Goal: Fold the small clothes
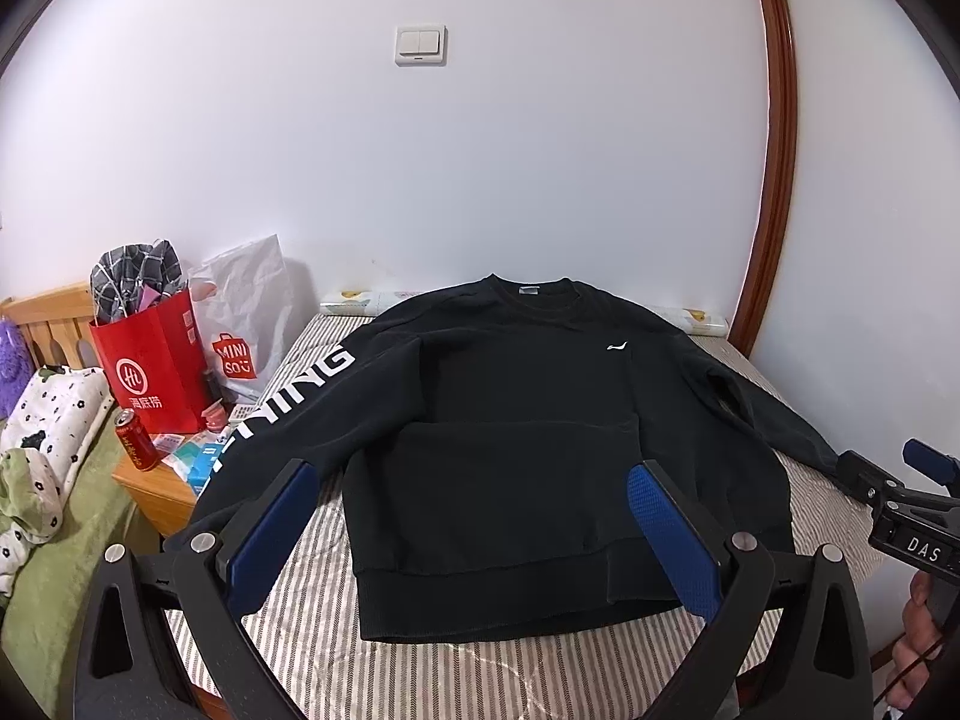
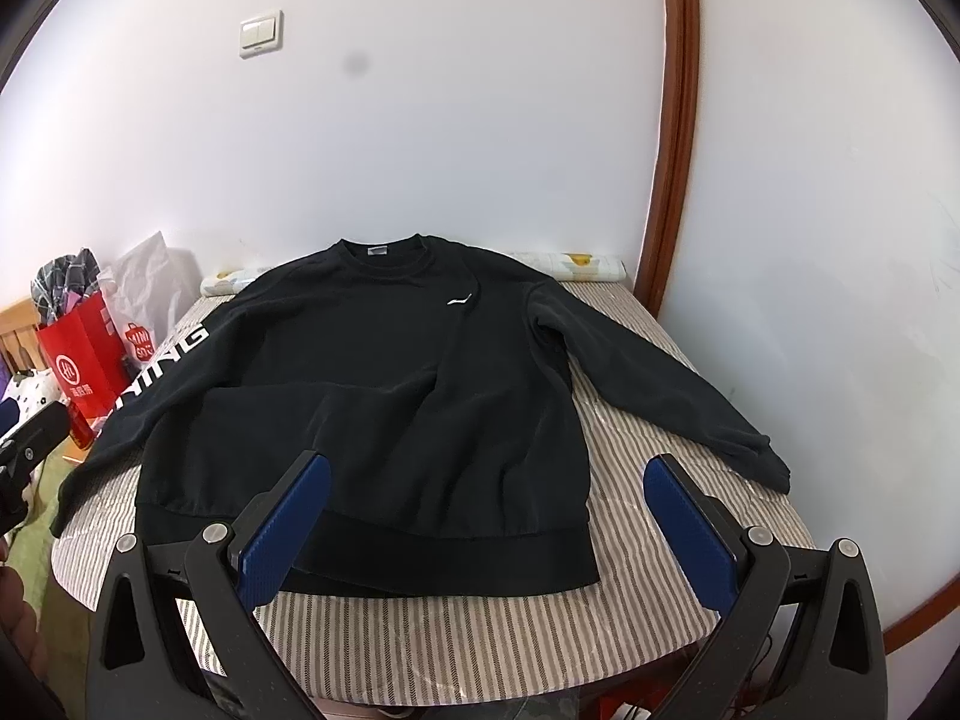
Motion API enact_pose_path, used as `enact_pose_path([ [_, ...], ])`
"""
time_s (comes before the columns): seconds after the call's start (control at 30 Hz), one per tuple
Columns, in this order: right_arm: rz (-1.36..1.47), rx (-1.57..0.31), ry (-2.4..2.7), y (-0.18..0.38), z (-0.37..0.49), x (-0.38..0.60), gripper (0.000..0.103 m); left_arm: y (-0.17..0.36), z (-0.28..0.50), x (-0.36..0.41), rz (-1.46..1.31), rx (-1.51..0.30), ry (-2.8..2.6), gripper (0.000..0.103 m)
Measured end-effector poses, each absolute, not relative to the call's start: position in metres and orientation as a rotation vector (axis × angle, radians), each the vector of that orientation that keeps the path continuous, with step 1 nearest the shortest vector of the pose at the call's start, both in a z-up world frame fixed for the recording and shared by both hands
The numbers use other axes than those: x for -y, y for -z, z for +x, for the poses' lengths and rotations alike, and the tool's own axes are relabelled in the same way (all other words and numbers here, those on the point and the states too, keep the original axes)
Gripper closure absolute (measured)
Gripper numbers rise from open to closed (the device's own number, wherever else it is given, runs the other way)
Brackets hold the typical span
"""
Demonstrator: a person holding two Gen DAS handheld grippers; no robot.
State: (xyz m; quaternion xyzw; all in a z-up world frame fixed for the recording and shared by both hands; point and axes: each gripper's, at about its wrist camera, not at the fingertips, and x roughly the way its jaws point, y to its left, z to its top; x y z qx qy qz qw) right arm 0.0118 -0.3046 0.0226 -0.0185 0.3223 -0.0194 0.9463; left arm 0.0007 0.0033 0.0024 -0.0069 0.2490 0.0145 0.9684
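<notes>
A black sweatshirt (image 1: 510,432) (image 2: 372,396) lies flat and face up on a striped table (image 1: 456,678) (image 2: 480,624), collar toward the wall, both sleeves spread outward. White lettering (image 1: 288,396) runs down its left sleeve, and a small white logo (image 2: 459,300) marks the chest. My left gripper (image 1: 474,474) hovers open above the hem, nothing between its blue pads (image 1: 672,534). My right gripper (image 2: 489,468) is open too, over the hem's right part, with the right sleeve cuff (image 2: 774,468) just beyond its right finger. The right gripper's body (image 1: 900,510) shows at the left wrist view's right edge.
Left of the table stand a red paper bag (image 1: 156,372), a white Miniso bag (image 1: 240,324), a red can (image 1: 135,438) and small items on a wooden nightstand (image 1: 162,492). A bed with green bedding (image 1: 60,540) lies further left. A wall and brown door frame (image 2: 672,180) stand behind.
</notes>
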Motion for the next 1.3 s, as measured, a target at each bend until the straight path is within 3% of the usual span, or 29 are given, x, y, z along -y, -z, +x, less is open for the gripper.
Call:
enact_pose_path([
  [0.43,-0.065,-0.657,0.021,-0.021,0.026,0.290,0.000,0.012,0.025,-0.009,-0.022,-0.547,-0.036,0.000],
  [0.73,-0.082,-0.657,0.026,0.003,0.057,0.279,0.000,0.057,0.063,-0.052,-0.130,-0.657,-0.077,0.000],
  [1.0,-0.010,-0.801,-0.022,0.055,0.112,0.278,0.000,0.115,0.079,-0.123,-0.367,-0.757,-0.113,0.000],
  [1.3,0.005,-0.880,-0.078,0.094,0.138,0.262,0.002,0.167,0.088,-0.183,-0.666,-0.723,-0.143,0.008],
])
